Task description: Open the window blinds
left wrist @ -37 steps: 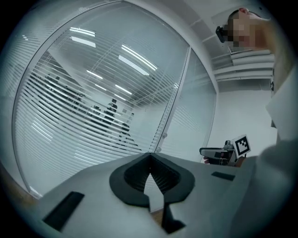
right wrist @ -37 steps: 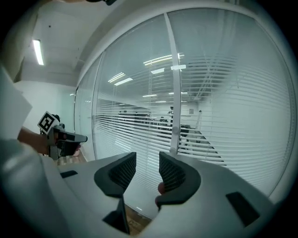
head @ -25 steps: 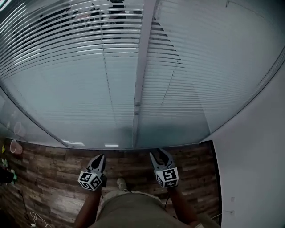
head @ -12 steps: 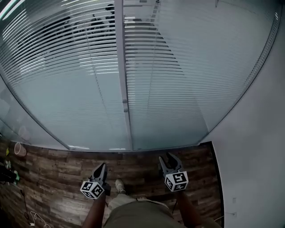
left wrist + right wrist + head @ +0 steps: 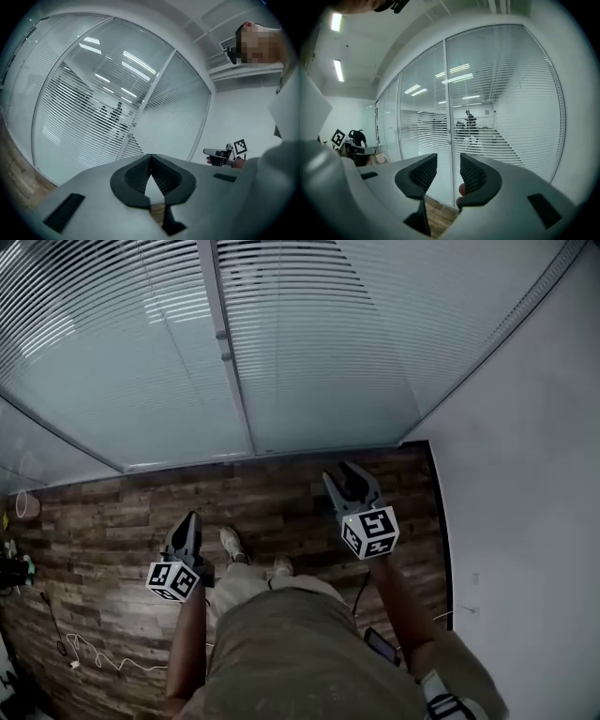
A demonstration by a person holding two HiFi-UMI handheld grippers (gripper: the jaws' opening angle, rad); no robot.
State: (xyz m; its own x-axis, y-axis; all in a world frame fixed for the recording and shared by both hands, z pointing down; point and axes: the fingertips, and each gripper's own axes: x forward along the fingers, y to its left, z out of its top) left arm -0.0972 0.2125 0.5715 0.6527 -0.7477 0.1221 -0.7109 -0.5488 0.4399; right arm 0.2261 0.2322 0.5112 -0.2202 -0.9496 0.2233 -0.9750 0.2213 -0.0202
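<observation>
Blinds [image 5: 319, 343] ahead, wall [image 5: 525, 484] right, floor [image 5: 272, 493] below; left gripper [image 5: 190, 519] left of right gripper [image 5: 342, 473].

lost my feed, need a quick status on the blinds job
Left gripper shut, empty. Right gripper open, empty. Blinds untouched, slats down across both panes. Only wood floor between grippers and blinds.

olive trousers [image 5: 300, 652]; pale shoes [image 5: 232, 545] at their 12 o'clock; left gripper [image 5: 190, 519], right gripper [image 5: 339, 474]: grey, black ribbed pads [image 5: 476, 177], black-and-white marker cube [image 5: 369, 531] at each one's 6 o'clock.
</observation>
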